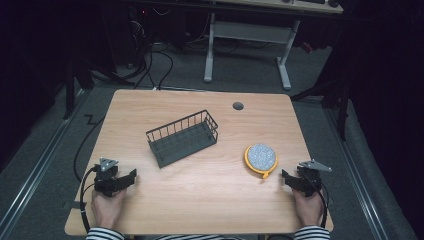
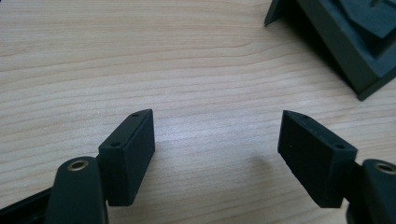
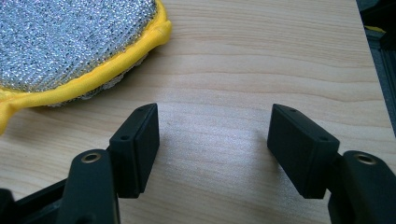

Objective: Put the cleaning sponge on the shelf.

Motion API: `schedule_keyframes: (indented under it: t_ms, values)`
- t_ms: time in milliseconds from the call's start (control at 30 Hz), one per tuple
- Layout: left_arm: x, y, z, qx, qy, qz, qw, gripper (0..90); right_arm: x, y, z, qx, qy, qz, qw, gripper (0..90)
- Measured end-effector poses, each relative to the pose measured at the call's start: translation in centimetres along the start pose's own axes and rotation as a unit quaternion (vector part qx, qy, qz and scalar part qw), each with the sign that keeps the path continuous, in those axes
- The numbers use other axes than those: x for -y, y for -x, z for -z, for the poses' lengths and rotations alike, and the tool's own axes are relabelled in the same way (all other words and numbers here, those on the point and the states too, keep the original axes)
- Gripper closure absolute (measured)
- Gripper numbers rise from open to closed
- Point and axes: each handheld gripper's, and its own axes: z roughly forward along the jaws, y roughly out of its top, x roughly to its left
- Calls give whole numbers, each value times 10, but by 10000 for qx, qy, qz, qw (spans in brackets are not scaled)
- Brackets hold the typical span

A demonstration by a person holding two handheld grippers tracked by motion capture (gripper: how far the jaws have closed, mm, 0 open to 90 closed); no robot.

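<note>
Wooden table [image 1: 210, 200] has a black wire basket [image 1: 183, 137] sitting empty near the middle, with a round yellow-rimmed silver scrubber [image 1: 261, 159] lying off to its right. Left gripper [image 1: 131, 176] and right gripper [image 1: 286, 177] rest near the front corners, jaws wide apart, gripping nothing, the right one just beside the scrubber.

Wire basket [image 1: 183, 138]: dark, rectangular, open-topped, with thin upright bars and a solid floor. Stands upright near the centre of the desk [image 1: 210, 200], turned at an angle, its right end farther away than its left.

Scouring pad [image 1: 261, 159]: round, silver-grey mesh face with yellow trim and a small yellow tab on its near edge. Lies flat, right of the basket and apart from it.
</note>
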Motion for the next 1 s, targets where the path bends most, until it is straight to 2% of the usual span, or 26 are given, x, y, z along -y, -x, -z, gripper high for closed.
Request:
schedule_keyframes:
  t_ms: [267,400,667,767,1000]
  values:
    - [-15,8,15,279,198,5,9994,297,0,0,0,-1,0,0,10000,344]
    - [-31,14,21,507,294,6,9983,320,0,0,0,-5,0,-4,10000,344]
    - [-56,20,28,628,360,28,9974,337,0,0,0,-10,-2,-11,10000,342]
    - [-73,21,32,760,372,121,9963,341,0,0,0,-13,-1,-6,10000,342]
    - [-101,30,27,685,321,-66,9971,334,0,0,0,-15,-1,-5,10000,342]
